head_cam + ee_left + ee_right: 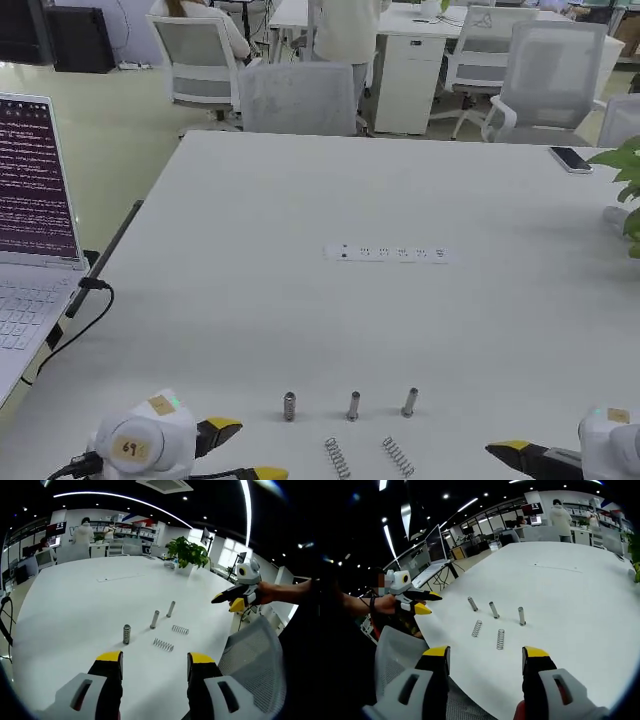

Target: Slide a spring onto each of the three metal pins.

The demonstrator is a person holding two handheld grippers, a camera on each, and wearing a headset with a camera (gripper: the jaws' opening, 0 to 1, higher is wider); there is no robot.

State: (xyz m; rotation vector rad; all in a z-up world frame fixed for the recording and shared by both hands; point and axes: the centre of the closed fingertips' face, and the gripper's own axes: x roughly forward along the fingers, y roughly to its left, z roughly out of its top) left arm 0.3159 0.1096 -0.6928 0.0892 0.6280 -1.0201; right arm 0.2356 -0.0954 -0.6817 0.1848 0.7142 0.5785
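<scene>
Three short metal pins stand in a row near the table's front edge. The left pin (289,406) (126,634) (472,604) carries a coiled spring. The middle pin (353,405) and the right pin (409,402) are bare. Two loose springs (337,457) (398,455) lie flat just in front of the pins. My left gripper (245,450) (155,660) hovers open at the front left, nothing between its jaws. My right gripper (508,448) (486,652) is open at the front right, also holding nothing.
An open laptop (30,220) with a black cable (85,320) sits at the table's left edge. A socket strip (388,253) is set into the table's middle. A phone (570,159) and a plant (625,180) are at the far right. Chairs (297,98) stand beyond.
</scene>
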